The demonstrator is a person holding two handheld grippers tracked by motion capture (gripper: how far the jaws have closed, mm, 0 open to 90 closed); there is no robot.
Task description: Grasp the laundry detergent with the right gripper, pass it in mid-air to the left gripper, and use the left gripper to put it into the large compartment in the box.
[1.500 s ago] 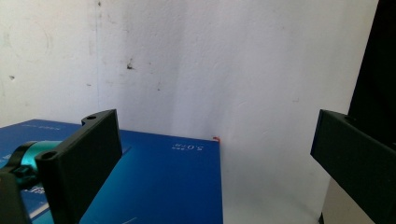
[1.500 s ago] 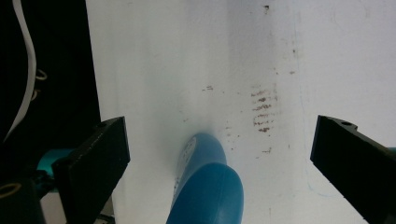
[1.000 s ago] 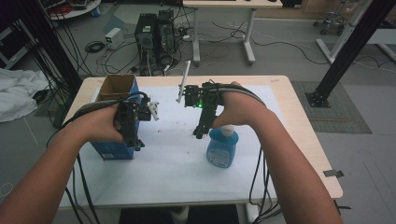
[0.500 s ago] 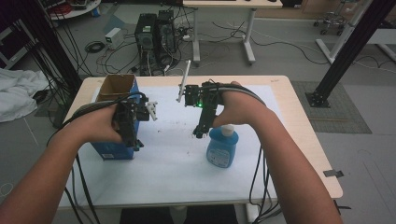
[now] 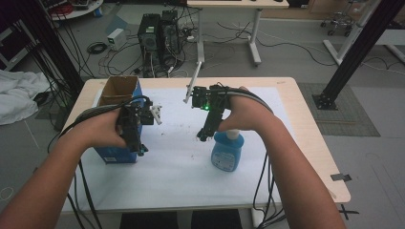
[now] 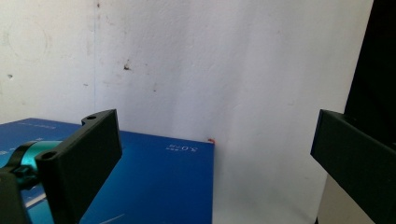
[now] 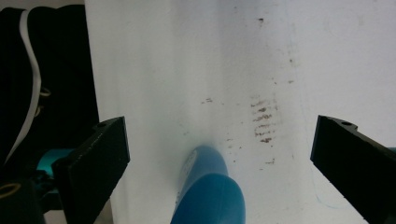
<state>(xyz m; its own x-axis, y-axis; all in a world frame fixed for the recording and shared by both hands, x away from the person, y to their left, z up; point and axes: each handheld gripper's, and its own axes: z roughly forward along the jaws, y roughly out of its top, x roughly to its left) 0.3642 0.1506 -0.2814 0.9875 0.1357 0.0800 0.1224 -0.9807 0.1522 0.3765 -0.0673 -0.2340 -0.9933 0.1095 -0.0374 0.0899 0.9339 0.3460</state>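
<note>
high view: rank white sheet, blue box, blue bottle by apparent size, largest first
1. White sheet, which covers most of the table top.
2. Blue box, partly hidden by the left hand, yet clearly bigger than the bottle.
3. Blue bottle, its top hidden under the right hand.

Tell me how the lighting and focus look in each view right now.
High view: dim and soft, a green light glowing on the right gripper. Left gripper view: white table cover bright, blue box well lit, near jaws slightly blurred. Right gripper view: cover close to overexposed, blue bottle out of focus up close.
</note>
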